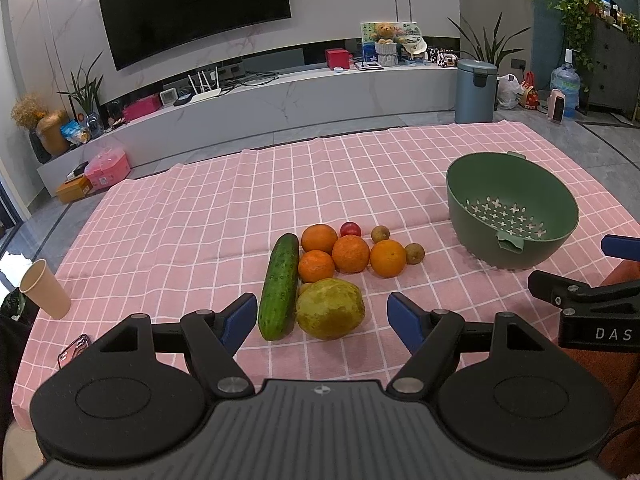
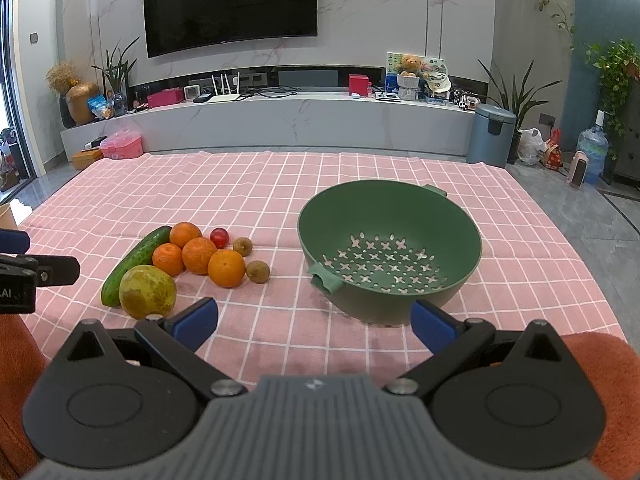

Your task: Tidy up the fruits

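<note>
A cluster of produce lies on the pink checked tablecloth (image 1: 200,216): a cucumber (image 1: 279,286), a yellow-green mango (image 1: 330,309), several oranges (image 1: 350,253), a small red tomato (image 1: 351,229) and two brown kiwis (image 1: 415,253). An empty green colander bowl (image 1: 464,184) stands to their right, also in the right wrist view (image 2: 316,208). My left gripper (image 1: 322,318) is open and empty, just short of the mango and cucumber. My right gripper (image 2: 314,316) is open and empty, in front of the bowl. The same cluster shows left in the right wrist view, with the mango (image 2: 147,291) nearest.
A paper cup (image 1: 45,289) stands at the cloth's left edge, with a phone (image 1: 73,350) near the front left corner. Behind the table are a TV console, a grey bin (image 1: 475,91) and plants.
</note>
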`<state>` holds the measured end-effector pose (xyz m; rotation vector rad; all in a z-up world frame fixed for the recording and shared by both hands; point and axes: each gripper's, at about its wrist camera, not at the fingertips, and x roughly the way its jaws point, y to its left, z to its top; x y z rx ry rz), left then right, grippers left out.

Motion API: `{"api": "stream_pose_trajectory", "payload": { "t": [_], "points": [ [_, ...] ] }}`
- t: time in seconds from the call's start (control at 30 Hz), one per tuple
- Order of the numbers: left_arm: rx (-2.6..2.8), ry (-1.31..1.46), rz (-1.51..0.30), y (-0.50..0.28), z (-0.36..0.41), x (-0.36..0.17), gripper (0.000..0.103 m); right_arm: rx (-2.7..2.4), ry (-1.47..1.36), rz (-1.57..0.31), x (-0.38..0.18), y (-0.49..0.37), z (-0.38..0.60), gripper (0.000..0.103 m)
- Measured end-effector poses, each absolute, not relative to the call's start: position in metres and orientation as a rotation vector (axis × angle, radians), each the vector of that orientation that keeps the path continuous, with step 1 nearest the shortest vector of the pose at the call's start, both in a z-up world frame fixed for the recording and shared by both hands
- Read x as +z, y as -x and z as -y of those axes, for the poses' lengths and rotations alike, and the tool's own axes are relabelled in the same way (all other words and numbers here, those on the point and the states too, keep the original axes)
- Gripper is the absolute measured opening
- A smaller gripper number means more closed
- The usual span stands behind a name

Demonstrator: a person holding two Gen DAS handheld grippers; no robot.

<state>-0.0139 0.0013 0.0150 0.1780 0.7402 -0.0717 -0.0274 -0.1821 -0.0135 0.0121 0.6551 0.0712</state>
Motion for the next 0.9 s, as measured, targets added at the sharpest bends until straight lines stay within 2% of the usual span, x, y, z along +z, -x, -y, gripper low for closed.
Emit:
{"api": "stream_pose_trajectory", "payload": {
  "t": [0.9],
  "points": [
    [-0.080, -0.178, -0.743, 0.0130, -0.0004, 0.0145, 0.087, 0.066, -0.007, -0.664, -0.0175, 0.0245, 0.1797, 0.099]
  ]
}}
